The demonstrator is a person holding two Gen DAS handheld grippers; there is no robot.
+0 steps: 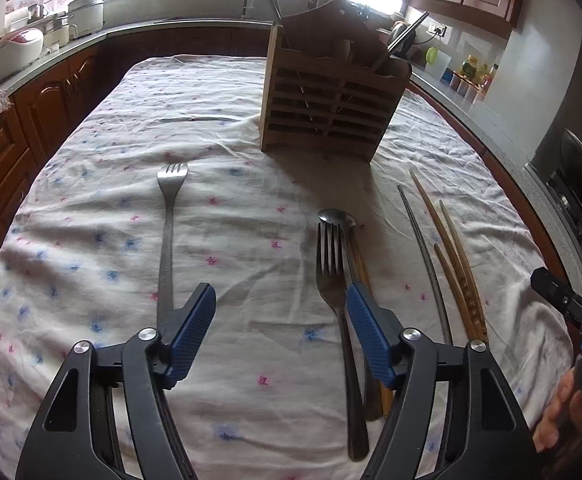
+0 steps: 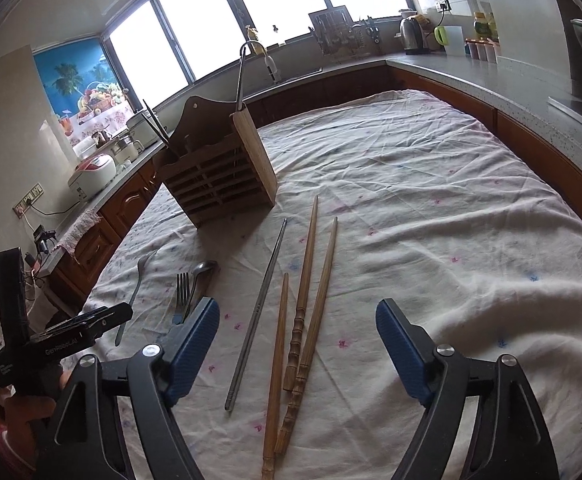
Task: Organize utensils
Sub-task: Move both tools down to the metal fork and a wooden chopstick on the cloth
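Progress: early. Rack has a few utensils standing in it, but most of the set lies loose on the cloth
Done: a dark pair and a steel stick stand in rack slots; what else is inside I can't tell
Left: two forks, one spoon, one steel chopstick, three wooden chopsticks, all flat on the cloth, none held
Left gripper: spread, nothing pinched. Lone fork lies ahead, its handle passing behind the left finger; second fork and spoon lie together beside the right finger
Right gripper: spread, empty. Steel chopstick and wooden chopsticks lie between the fingers, running away from it toward the rack
Rack position: upright, well ahead of both tools
Rack build: wood, slatted front, solid side boards, arched back
Forks/spoon: polished steel, thin flat handles – low on the cloth, probably awkward to pinch
Wooden chopsticks: long, tapered, turned ridged grips at the near ends
Steel chopstick: slim, straight, smooth – likely slippery
Cloth: pale, wrinkled, small floral print, soft under the utensils
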